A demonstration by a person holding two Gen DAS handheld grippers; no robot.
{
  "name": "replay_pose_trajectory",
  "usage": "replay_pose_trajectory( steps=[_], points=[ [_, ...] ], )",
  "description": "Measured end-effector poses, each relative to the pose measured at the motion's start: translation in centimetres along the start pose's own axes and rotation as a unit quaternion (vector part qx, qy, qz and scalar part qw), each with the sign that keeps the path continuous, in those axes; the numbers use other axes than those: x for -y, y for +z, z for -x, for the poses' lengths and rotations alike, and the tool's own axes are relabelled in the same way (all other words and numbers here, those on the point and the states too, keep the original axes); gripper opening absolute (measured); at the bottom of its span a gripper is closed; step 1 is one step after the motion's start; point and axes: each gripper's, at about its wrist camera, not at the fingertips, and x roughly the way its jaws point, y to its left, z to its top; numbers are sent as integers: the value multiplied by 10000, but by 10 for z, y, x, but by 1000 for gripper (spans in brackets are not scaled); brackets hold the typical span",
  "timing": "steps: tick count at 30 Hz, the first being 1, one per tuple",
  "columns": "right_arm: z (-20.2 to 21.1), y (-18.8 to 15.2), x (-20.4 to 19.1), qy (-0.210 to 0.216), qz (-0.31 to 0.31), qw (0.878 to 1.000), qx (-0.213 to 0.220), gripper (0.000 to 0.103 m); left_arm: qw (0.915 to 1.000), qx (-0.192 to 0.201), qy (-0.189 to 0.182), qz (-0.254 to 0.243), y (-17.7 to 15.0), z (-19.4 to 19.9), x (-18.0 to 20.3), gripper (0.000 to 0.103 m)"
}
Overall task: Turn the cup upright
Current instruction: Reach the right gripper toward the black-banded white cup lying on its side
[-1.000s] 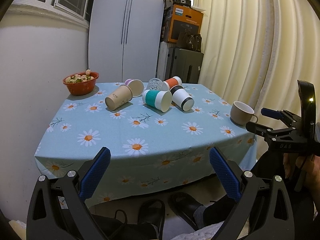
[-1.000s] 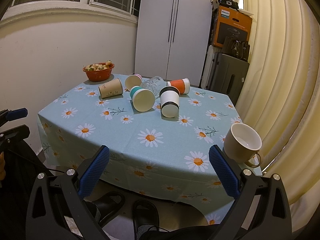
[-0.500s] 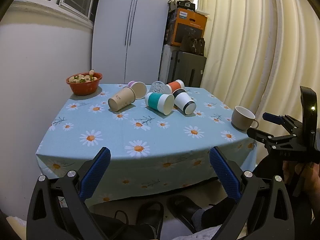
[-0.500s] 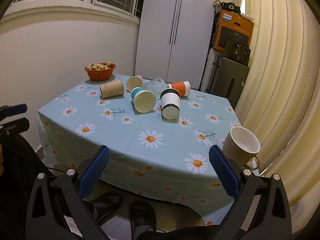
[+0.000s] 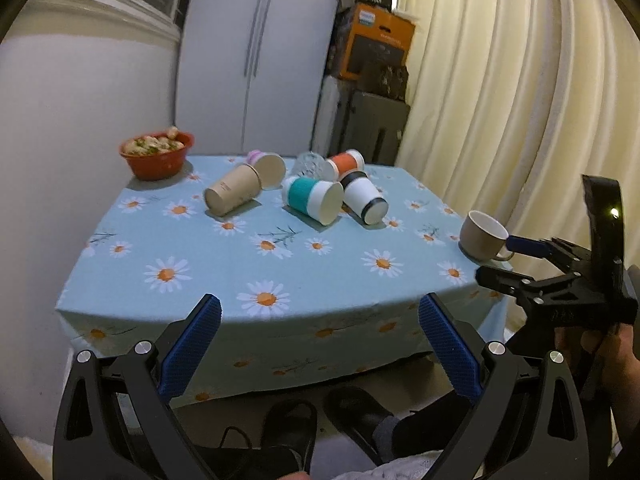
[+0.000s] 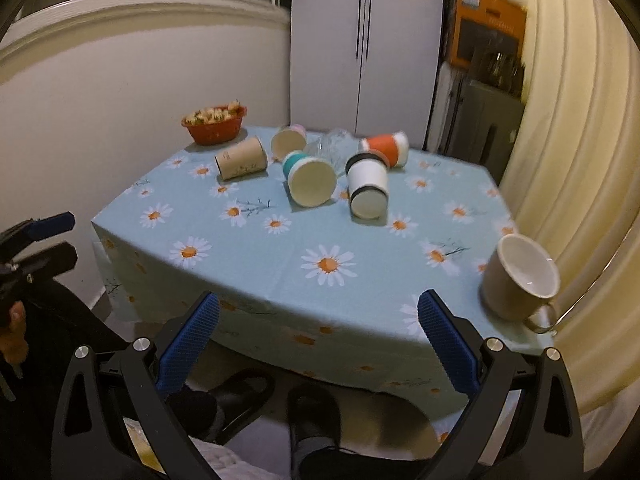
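Observation:
Several paper cups lie on their sides in the middle of the daisy tablecloth: a brown one [image 5: 234, 194], a teal one [image 5: 314, 198], a white and black one [image 5: 364, 200], an orange one [image 5: 346, 162], and a pink one [image 5: 266, 162]. A clear glass [image 5: 310, 164] lies among them. A beige mug [image 5: 482, 234] stands upright at the table's right edge, also in the right wrist view [image 6: 520, 280]. My left gripper [image 5: 318, 342] is open and empty, below the table's front edge. My right gripper [image 6: 318, 342] is open and empty, also short of the table.
A red bowl of food [image 5: 156, 152] stands at the far left corner. The table [image 5: 280, 312] stands beside a white wall on the left and cream curtains on the right. A white cupboard and stacked boxes are behind. Feet in black slippers are under the table.
Both grippers have drifted slightly, and the views have tilted a little. The cups and mug have not moved. Both grippers stay open.

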Motion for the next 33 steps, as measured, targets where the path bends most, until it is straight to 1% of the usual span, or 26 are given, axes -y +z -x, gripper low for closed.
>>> replay_pose_trajectory(
  steps=[1, 5, 8, 12, 14, 16, 17, 19, 23, 26, 28, 30, 31, 33],
  points=[
    [-10, 7, 3, 83, -53, 9998, -168, 98, 9998, -164, -67, -2, 6, -9, -2, 97],
    [-48, 31, 23, 293, -234, 9974, -618, 98, 9990, -386, -201, 78, 27, -34, -8, 97],
    [-64, 49, 38, 441, -292, 9970, -558, 98, 9975, -595, -253, 272, 48, -56, -17, 97],
    [-97, 80, 57, 522, -418, 9940, -866, 98, 9958, -738, -331, 419, 74, -85, -25, 97],
    [-121, 96, 69, 600, -642, 9891, -1179, 98, 9947, -790, -432, 491, 82, -97, -27, 97],
    [-151, 108, 83, 694, -912, 9795, -1659, 98, 9922, -926, -572, 615, 90, -113, -28, 97],
    [-163, 113, 88, 677, -981, 9755, -1850, 98, 9914, -980, -577, 642, 91, -119, -27, 97],
    [-183, 123, 98, 713, -1090, 9690, -2099, 98, 9896, -1093, -612, 702, 91, -131, -26, 96],
    [-208, 142, 111, 603, -1126, 9649, -2293, 98, 9859, -1293, -667, 831, 91, -149, -30, 96],
    [-231, 152, 116, 622, -1115, 9581, -2565, 98, 9811, -1429, -784, 1044, 95, -164, -35, 96],
    [-245, 157, 118, 630, -1140, 9543, -2689, 95, 9784, -1472, -852, 1171, 97, -170, -37, 96],
    [-257, 160, 115, 622, -1049, 9518, -2814, 87, 9749, -1506, -923, 1354, 100, -178, -41, 96],
    [-264, 161, 115, 557, -1004, 9501, -2901, 86, 9738, -1523, -934, 1410, 101, -180, -42, 96],
    [-273, 161, 115, 580, -991, 9461, -3028, 80, 9697, -1569, -1024, 1569, 104, -188, -45, 96]
  ],
)
